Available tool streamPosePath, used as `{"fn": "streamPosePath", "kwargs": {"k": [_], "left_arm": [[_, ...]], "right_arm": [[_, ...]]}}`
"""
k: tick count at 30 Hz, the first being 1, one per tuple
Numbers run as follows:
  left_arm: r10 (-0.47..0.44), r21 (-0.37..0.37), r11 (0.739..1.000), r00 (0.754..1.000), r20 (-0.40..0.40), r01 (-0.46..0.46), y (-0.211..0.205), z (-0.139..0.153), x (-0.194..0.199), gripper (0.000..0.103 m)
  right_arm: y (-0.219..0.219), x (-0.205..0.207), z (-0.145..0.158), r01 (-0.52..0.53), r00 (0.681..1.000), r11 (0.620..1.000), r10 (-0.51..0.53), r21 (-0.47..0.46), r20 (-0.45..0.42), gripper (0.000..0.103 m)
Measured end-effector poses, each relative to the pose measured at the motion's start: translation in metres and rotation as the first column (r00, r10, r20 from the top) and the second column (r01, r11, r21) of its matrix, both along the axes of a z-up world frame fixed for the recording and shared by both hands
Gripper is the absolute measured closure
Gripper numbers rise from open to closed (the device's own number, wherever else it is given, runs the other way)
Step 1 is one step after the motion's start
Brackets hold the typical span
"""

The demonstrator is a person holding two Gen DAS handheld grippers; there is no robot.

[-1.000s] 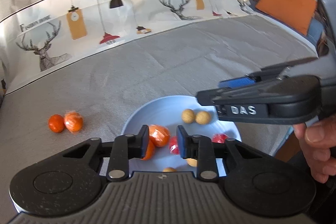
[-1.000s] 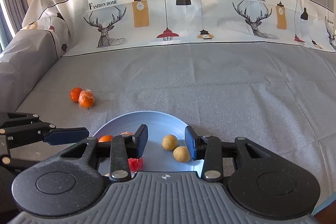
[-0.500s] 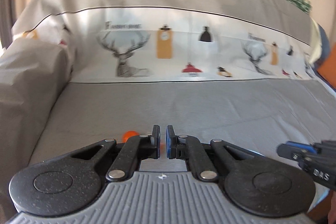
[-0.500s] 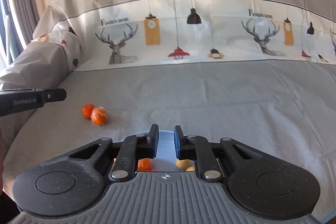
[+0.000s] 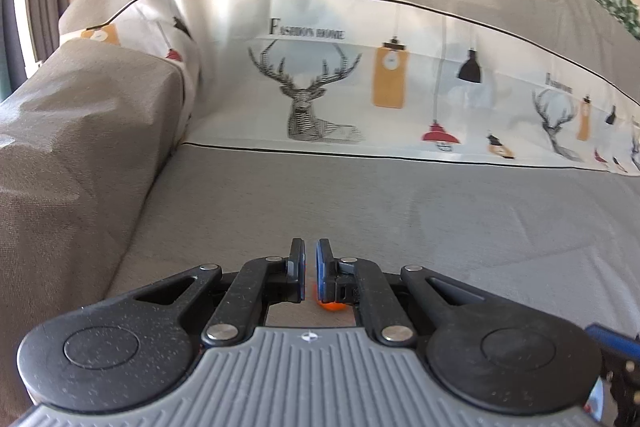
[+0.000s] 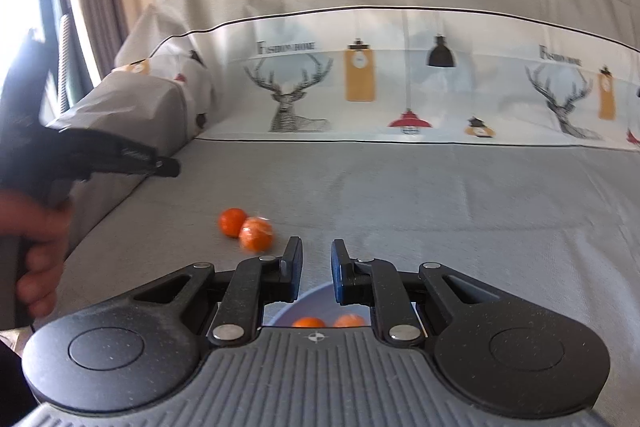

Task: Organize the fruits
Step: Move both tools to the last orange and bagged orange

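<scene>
My left gripper (image 5: pixel 308 273): fingers nearly together, nothing held. Right gripper (image 6: pixel 316 269): apart, nothing held. Two oranges (image 6: pixel 246 229) ahead-left, two more on plate (image 6: pixel 316 293) below.

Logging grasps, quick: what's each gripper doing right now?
Left gripper: nearly shut, nothing between its fingers; an orange fruit shows below them.
Right gripper: partly open, empty, above the blue plate.

1. L gripper (image 5: pixel 308 275): jaws nearly closed, thin slit between pads, nothing clamped; held about level, pointing fwd.
2. R gripper (image 6: pixel 316 273): jaws part-open, narrow gap, nothing between the pads.
3. L hand (image 6: pixel 34 247): fist round L grip handle, off to R gripper's left.
</scene>
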State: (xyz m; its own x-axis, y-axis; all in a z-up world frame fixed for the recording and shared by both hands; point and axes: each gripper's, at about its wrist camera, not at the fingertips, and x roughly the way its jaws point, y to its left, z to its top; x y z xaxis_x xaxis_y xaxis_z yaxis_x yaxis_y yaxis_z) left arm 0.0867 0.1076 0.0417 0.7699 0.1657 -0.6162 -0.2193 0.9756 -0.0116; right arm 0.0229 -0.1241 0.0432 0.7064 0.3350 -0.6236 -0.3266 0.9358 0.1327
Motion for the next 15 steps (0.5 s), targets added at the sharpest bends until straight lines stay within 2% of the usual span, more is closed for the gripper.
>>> {"fn": "streamPosePath", "kwargs": {"k": [7,11,14,15], "left_arm": [[0.042,-0.111,0.993,0.998,-0.050,-0.047,0.019,-0.010,0.011,0.097],[0.037,-0.144,0.988,0.996,-0.077,-0.048,0.019,-0.015,0.014,0.097],[0.037,-0.158,0.986,0.995,-0.089,-0.051,0.020,-0.018,0.017,0.097],[0.040,-0.164,0.985,0.995,-0.092,-0.055,0.021,-0.019,0.018,0.097]], "right_arm": [[0.034,0.014,-0.010,-0.053,0.999,0.999,0.053,0.009,-0.007,0.086],[0.051,0.031,-0.023,-0.062,0.996,0.998,0.064,0.027,-0.066,0.085],[0.067,0.044,-0.032,-0.075,0.993,0.997,0.076,0.007,-0.093,0.076],[0.073,0.048,-0.035,-0.082,0.992,0.997,0.082,0.001,-0.097,0.069]]}}
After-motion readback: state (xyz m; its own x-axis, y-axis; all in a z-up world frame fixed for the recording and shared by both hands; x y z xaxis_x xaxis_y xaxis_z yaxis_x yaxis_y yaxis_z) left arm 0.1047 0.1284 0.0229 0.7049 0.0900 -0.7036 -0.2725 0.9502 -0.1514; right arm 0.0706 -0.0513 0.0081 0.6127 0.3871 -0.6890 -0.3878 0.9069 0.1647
